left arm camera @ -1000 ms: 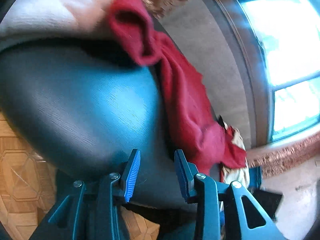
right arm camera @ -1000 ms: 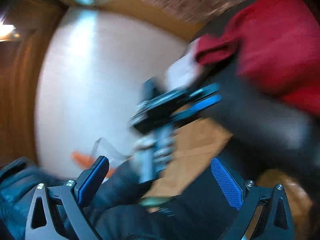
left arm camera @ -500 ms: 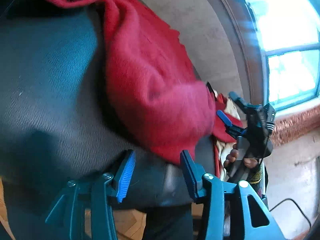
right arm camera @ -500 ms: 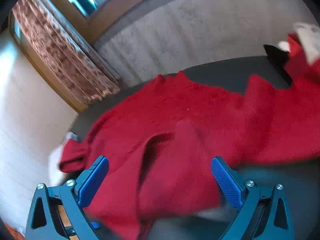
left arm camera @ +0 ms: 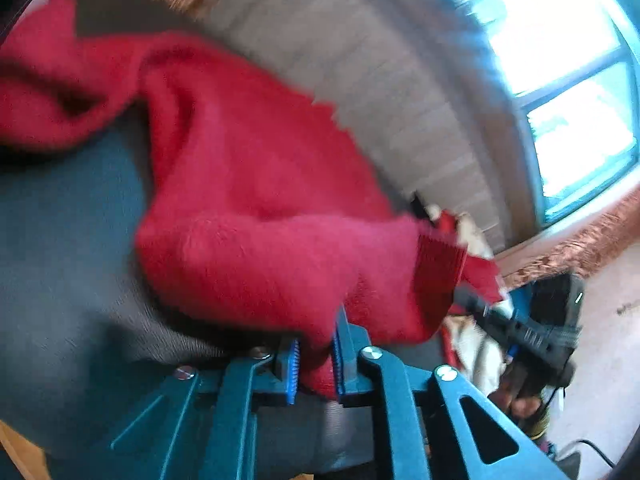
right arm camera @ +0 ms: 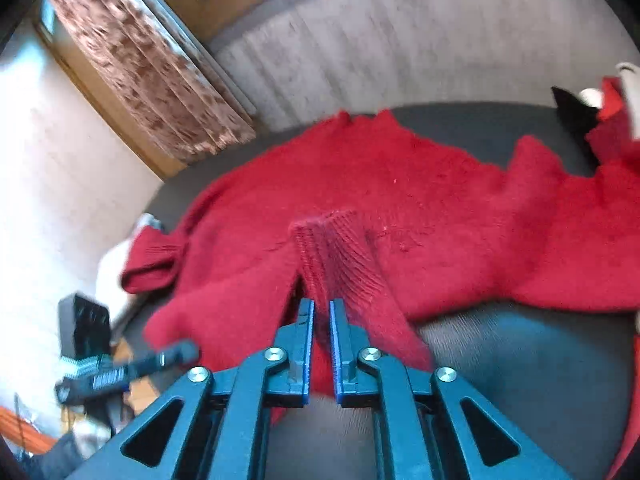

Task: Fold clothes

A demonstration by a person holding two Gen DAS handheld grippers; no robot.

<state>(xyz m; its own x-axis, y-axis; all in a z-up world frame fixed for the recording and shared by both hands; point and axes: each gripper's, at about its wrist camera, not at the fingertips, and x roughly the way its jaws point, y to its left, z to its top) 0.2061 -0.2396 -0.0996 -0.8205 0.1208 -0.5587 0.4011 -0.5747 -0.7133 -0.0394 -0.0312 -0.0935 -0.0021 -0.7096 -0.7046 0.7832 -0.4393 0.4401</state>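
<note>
A fuzzy red sweater (left arm camera: pixel 248 200) lies spread over a dark grey cushioned surface (left arm camera: pixel 60 240); it also fills the right wrist view (right arm camera: pixel 420 200). My left gripper (left arm camera: pixel 314 354) is shut on a fold of the sweater at its near edge. My right gripper (right arm camera: pixel 322 332) is shut on the sweater's ribbed cuff (right arm camera: pixel 336 252) at the end of a sleeve. The right gripper (left arm camera: pixel 516 334) shows at the right of the left wrist view, and the left gripper (right arm camera: pixel 120 372) shows at the lower left of the right wrist view.
A grey ribbed wall (right arm camera: pixel 400 48) stands behind the cushion. A patterned brown curtain (right arm camera: pixel 148 68) and bright window (left arm camera: pixel 568 92) are beyond. More red and white clothes (right arm camera: pixel 616 108) lie at the far right. A black box (right arm camera: pixel 84 324) stands on the floor at left.
Both grippers were open half a second ago and have closed on the sweater. The left one moved in on the near fold, the right one on the sleeve cuff.
</note>
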